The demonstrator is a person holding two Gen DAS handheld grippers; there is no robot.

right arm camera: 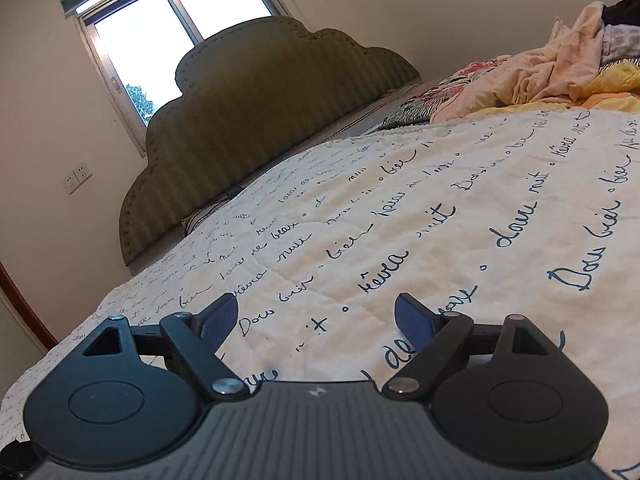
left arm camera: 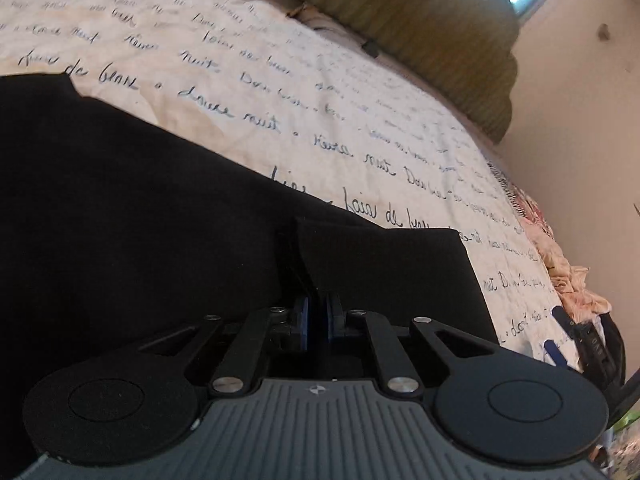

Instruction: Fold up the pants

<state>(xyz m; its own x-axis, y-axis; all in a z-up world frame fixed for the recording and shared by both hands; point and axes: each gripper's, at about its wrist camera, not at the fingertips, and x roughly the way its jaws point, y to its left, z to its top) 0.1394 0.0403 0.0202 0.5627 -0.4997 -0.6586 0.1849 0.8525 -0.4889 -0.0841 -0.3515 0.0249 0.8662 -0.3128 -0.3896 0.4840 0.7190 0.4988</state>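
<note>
Black pants point(left arm camera: 120, 200) sit clenched in my left gripper point(left arm camera: 316, 312) on the bed point(left arm camera: 360, 120); my right gripper point(right arm camera: 316, 320) hangs released, jaws wide.

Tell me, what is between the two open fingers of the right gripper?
Nothing held: between the right gripper fingers, the right wrist view shows only bare bedspread.

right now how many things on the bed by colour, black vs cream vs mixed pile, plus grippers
black pants: 1
cream bedspread with writing: 1
mixed-colour pile of laundry: 1 heap, items too tangled to count
grippers: 2, left gripper and right gripper
total: 5
</note>
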